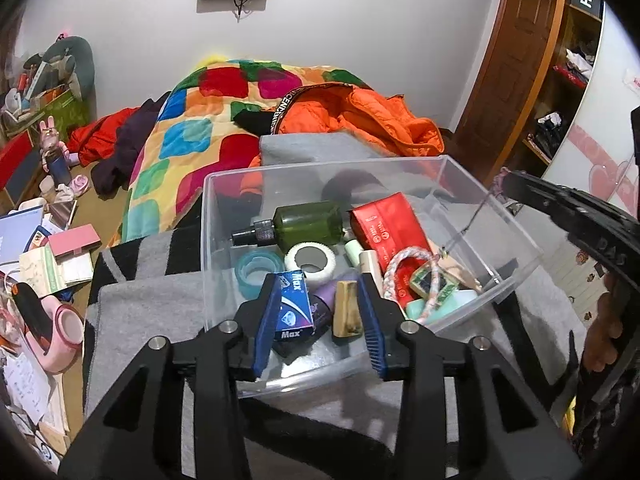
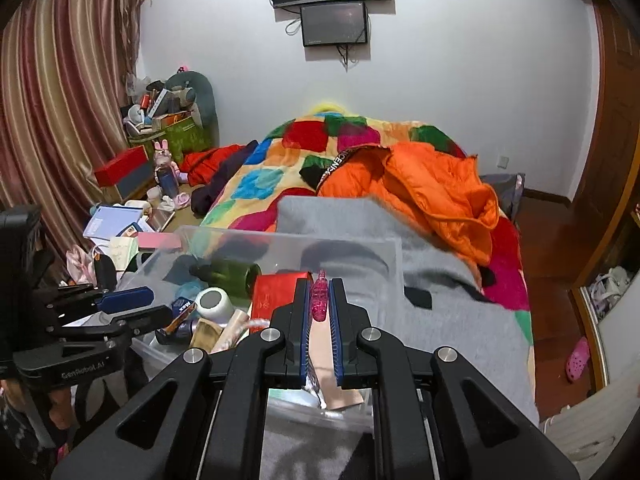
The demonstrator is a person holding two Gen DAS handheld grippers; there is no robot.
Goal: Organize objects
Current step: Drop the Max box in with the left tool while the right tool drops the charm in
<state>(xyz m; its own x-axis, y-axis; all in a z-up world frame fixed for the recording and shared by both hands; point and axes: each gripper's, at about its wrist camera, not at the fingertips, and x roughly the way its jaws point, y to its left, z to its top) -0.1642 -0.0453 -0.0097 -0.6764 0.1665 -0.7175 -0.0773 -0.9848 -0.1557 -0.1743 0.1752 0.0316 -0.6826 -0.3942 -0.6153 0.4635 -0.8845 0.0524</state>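
Observation:
A clear plastic bin [image 1: 516, 240] sits on a grey blanket on the bed. It holds a green spray bottle [image 1: 304, 224], a red pouch [image 1: 384, 224], tape rolls, a blue "Max" box [image 1: 294, 308], a wooden block [image 1: 346, 314] and a braided cord. My left gripper [image 1: 320, 312] is open over the bin's near side, with nothing between its pads. My right gripper [image 2: 320, 300] is shut on a pink beaded charm [image 2: 319, 300] above the bin [image 2: 360, 248]; its thin chain hangs into the bin in the left wrist view [image 1: 468, 224]. The right gripper also shows in the left wrist view [image 1: 508, 180].
An orange jacket [image 1: 368, 116] and a patchwork quilt [image 1: 188, 140] lie behind the bin. Books, papers and a pink tape dispenser [image 1: 60, 336] clutter the surface to the left. A wooden door [image 1: 508, 60] and shelves stand at the right.

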